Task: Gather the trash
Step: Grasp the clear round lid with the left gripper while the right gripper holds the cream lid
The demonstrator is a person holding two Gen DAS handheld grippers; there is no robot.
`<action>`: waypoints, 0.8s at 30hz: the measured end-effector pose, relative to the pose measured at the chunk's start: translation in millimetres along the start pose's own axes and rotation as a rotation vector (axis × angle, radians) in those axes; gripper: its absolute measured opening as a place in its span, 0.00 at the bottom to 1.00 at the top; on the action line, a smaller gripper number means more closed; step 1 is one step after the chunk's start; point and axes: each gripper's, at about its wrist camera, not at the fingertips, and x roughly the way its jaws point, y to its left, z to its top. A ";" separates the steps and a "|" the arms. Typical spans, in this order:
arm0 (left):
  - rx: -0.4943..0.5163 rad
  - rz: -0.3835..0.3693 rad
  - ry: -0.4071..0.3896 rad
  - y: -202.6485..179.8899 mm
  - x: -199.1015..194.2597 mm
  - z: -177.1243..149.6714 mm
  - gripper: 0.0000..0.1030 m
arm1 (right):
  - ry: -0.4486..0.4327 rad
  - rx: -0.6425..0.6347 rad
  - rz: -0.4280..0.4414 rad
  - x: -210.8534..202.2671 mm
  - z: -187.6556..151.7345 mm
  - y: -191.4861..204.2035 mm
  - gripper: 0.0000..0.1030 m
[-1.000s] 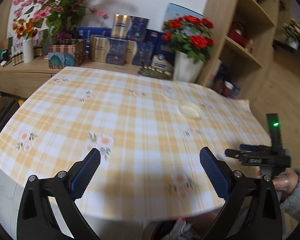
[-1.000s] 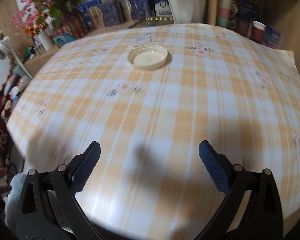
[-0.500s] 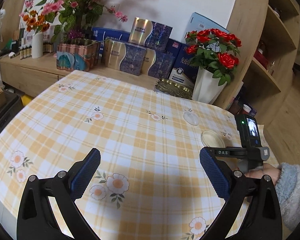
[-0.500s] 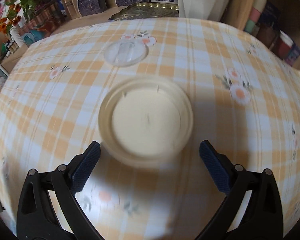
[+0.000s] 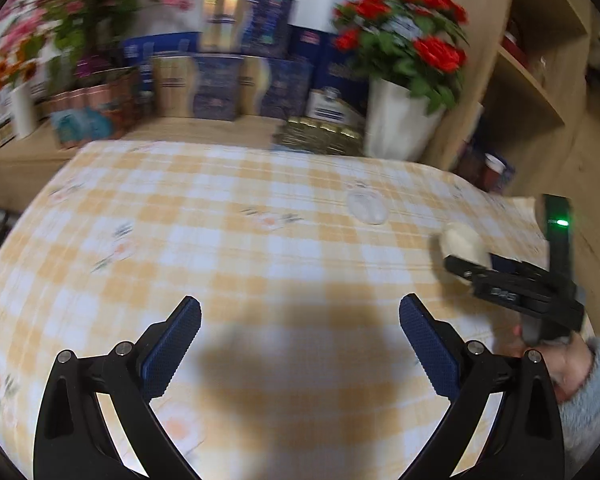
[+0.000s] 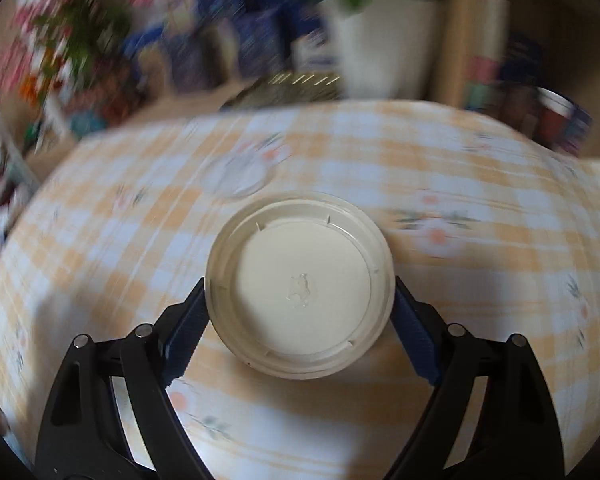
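Observation:
A round cream plastic lid (image 6: pixel 300 284) lies rim-up between the blue pads of my right gripper (image 6: pixel 300 300). Its jaws are closing, and both pads touch the lid's rim. The lid looks sharp while the tablecloth behind it is smeared. In the left wrist view the same lid (image 5: pixel 462 246) shows tilted at the tips of the right gripper (image 5: pixel 466 264), held by a hand in a grey sleeve (image 5: pixel 588 392). A clear flat lid (image 5: pixel 366 208) (image 6: pixel 240 174) rests on the cloth just beyond. My left gripper (image 5: pixel 300 344) hovers open over bare cloth, empty.
The table wears a yellow checked cloth with flowers (image 5: pixel 220 220). Behind it a sideboard carries gift boxes (image 5: pixel 228 80), a gold tray (image 5: pixel 320 136), a white vase of red flowers (image 5: pixel 396 124) and pink flowers (image 5: pixel 72 12). A wooden shelf unit (image 5: pixel 540 80) stands at the right.
My right gripper came forward over the table to the cream lid and its jaws narrowed onto the rim. My left gripper swept over the cloth, bringing the right gripper and lid closer in view.

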 end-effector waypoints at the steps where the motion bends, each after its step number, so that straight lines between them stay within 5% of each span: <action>1: 0.022 -0.013 0.005 -8.8 11.6 7.8 0.94 | -0.021 0.028 -0.012 -4.9 -1.0 -8.6 0.82; 8: 0.111 -0.053 0.088 -59.3 104.7 62.5 0.94 | -0.121 0.299 -0.020 -21.0 -14.7 -62.2 0.83; 16: 0.218 0.005 0.219 -85.0 196.7 89.2 0.94 | -0.134 0.364 0.028 -25.0 -21.6 -73.4 0.83; 24: 0.154 0.114 0.298 -77.8 234.1 99.4 0.94 | -0.140 0.417 0.039 -24.6 -24.8 -82.2 0.83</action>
